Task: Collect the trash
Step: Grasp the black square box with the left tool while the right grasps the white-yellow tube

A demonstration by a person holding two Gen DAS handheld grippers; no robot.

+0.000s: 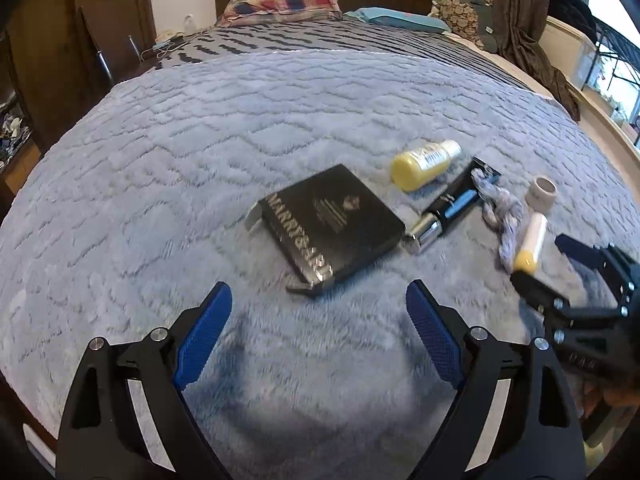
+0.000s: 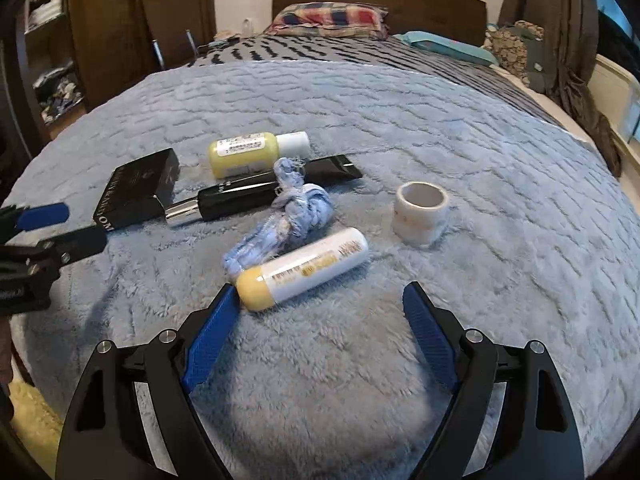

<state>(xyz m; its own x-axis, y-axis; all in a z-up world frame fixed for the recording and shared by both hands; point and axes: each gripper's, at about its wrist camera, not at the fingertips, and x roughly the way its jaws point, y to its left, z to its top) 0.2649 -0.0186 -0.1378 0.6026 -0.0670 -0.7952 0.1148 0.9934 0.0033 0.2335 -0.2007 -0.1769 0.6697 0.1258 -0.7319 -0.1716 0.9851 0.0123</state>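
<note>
- Okay, nearest first: we had the left gripper [image 1: 319, 300] spread wide over the blue blanket [image 1: 160, 184], nothing held; the right gripper [image 2: 318, 300] was equally wide and empty, its left pad just beside the yellow cap of the white tube [image 2: 304, 268].
- Just past that we saw the trash cluster: knotted blue rag [image 2: 280, 220] touching the tube, tape roll [image 2: 421, 214] standing apart to the right.
- Behind those lay the black tube [image 2: 248, 196], the black box [image 1: 334, 222] squarely ahead of the left gripper, then the yellow bottle [image 2: 248, 152] farthest.
- Risk, as we judged it: the round tube could roll off on the plush pile if a pad nudged it; closing might snag the rag too.
- Both grippers were close, so crossing paths could clash.
- Containers: no bin or bag in view; the box was shut, contents unknown.
- Far end: plaid pillow [image 2: 328, 18] by the headboard.
</note>
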